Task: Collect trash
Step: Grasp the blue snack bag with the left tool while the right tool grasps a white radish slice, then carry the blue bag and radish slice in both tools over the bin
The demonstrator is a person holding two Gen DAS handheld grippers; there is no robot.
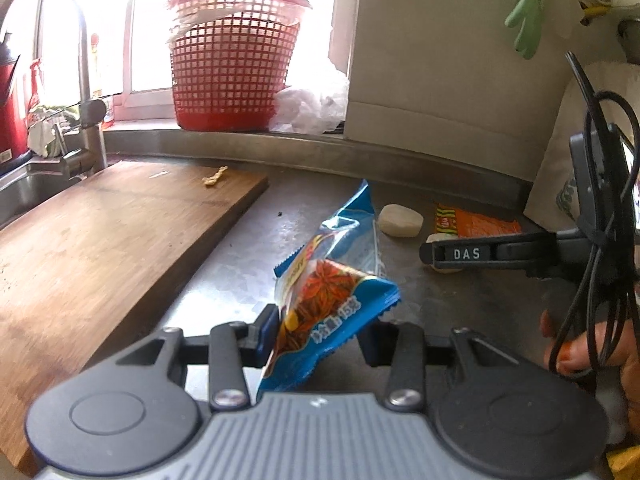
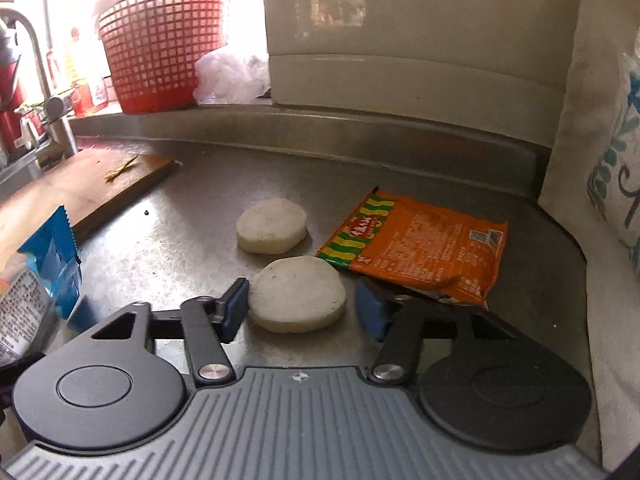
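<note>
Nearby — orange wrapper [image 2: 420,256], cutting board [image 1: 104,240]

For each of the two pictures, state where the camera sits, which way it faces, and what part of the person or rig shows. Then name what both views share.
Left wrist: on the left gripper, facing over the steel counter toward the red basket; its fingers pinch a blue snack wrapper; the right gripper and a hand show.
Right wrist: on the right gripper, facing the counter's corner; its fingers straddle a white round slice, with no clear grip.
Shared: basket, blue wrapper, orange packet, both slices, cutting board.
</note>
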